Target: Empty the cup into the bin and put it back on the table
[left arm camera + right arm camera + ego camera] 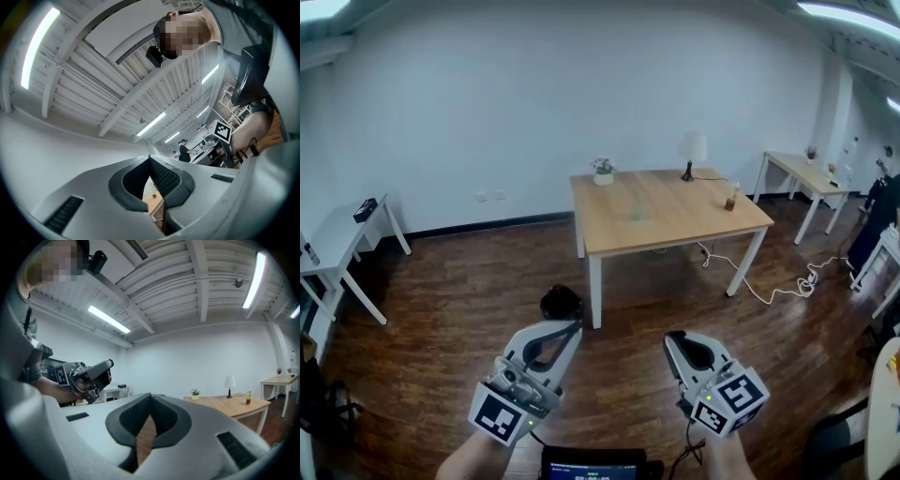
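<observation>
Left gripper (pixel 572 326) and right gripper (pixel 675 336) are closed, cup (pixel 637 213) upright on table (pixel 694 225).

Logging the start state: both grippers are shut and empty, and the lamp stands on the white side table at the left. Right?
Not quite. The head view shows the lamp on the wooden table, near its far edge. The left gripper and right gripper are indeed shut and empty.

Two claws (pixel 573 327) (pixel 674 337), one cup (pixel 637 213), one bin (pixel 561 302), one lamp (pixel 692 153), one bottle (pixel 732 197).

Open floor (pixel 459 300) ahead, dark bin (pixel 562 302) beside the table (pixel 675 223) leg
</observation>
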Demonstrator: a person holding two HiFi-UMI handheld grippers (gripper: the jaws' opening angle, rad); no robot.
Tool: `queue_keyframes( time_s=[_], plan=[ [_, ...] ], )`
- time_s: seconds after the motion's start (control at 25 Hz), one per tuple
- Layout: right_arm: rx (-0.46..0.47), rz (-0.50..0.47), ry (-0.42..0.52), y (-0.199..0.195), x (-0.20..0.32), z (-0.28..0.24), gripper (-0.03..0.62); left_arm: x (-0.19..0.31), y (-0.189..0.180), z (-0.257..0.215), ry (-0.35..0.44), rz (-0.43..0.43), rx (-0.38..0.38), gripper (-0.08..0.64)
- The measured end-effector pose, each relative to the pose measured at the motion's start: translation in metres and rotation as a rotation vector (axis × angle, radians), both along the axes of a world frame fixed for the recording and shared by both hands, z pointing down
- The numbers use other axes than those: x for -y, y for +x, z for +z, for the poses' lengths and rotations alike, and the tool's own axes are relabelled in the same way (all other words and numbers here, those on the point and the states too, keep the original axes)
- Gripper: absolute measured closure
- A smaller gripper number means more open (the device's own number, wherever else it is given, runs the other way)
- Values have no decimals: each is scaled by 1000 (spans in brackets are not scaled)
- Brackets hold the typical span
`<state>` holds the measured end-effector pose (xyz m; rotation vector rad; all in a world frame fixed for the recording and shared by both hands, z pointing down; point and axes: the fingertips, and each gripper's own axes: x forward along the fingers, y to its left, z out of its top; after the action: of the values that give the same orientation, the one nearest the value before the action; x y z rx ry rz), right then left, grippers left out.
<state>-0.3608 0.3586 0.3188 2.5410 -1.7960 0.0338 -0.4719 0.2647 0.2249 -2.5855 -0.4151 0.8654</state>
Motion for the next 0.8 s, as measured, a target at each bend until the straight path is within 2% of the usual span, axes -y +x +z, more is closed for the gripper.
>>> queue_keyframes(
  time_s=[0.32,0.8],
  plan=[
    [1,-24,16,83,0,-2,592,0,82,-3,-3,-61,24,560],
    [15,-14,12,163,22,0,592,29,162,9,-30,-84,73,560]
  ],
)
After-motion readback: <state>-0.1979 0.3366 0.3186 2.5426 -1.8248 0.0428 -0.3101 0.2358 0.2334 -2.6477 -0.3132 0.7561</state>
